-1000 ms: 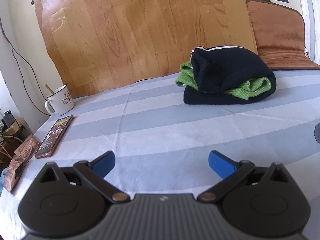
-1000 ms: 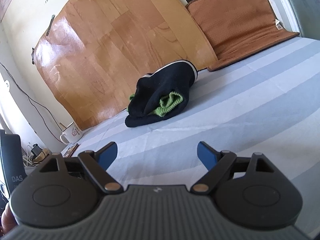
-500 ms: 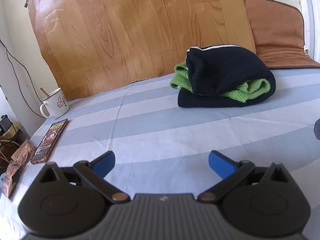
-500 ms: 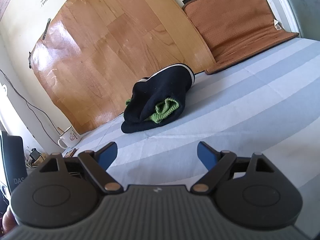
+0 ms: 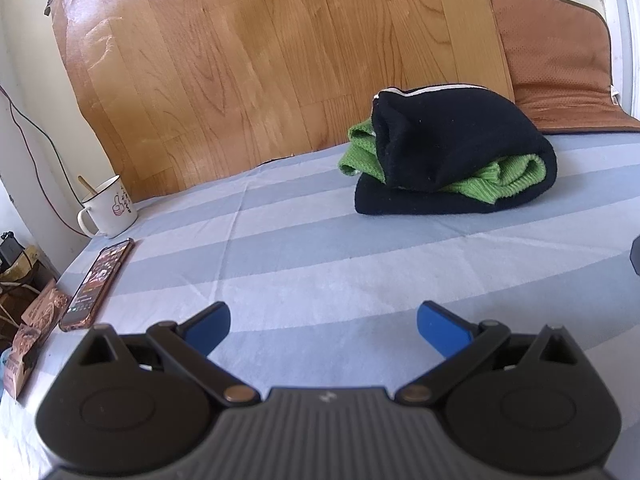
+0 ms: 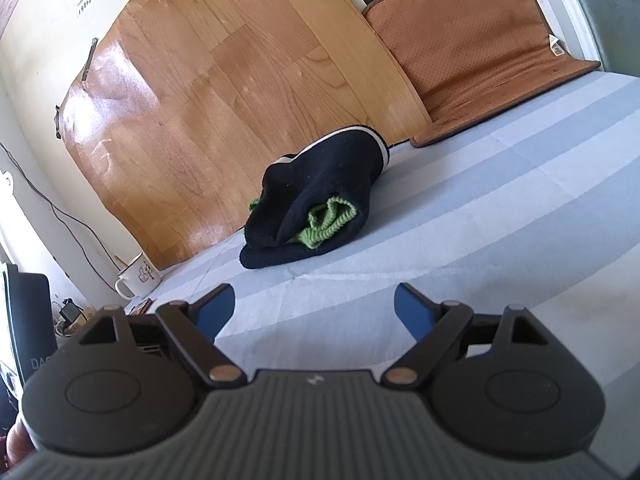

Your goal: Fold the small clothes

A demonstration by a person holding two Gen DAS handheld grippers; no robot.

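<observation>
A black garment [image 5: 452, 148] lies bunched on the blue-and-white striped sheet [image 5: 320, 248], wrapped around a green knitted piece [image 5: 500, 180]. In the right wrist view the same black garment [image 6: 320, 204] sits mid-frame with the green knit [image 6: 328, 220] poking out of its front. My left gripper [image 5: 324, 326] hovers open over bare sheet, well short of the pile. My right gripper [image 6: 314, 308] is open too, nothing between its blue fingers [image 6: 412, 312], and the pile lies beyond them.
A white mug [image 5: 108, 208] and a phone [image 5: 98, 284] lie at the sheet's left edge, with clutter below. A wood-pattern sheet [image 5: 260, 60] covers the back wall. A brown mat [image 5: 556, 64] leans at the back right. The striped sheet [image 6: 500, 220] stretches right of the pile.
Both views have shifted slightly: the pile sits a little lower and nearer in the right wrist view. Both grippers stay open; the clothes have not moved.
</observation>
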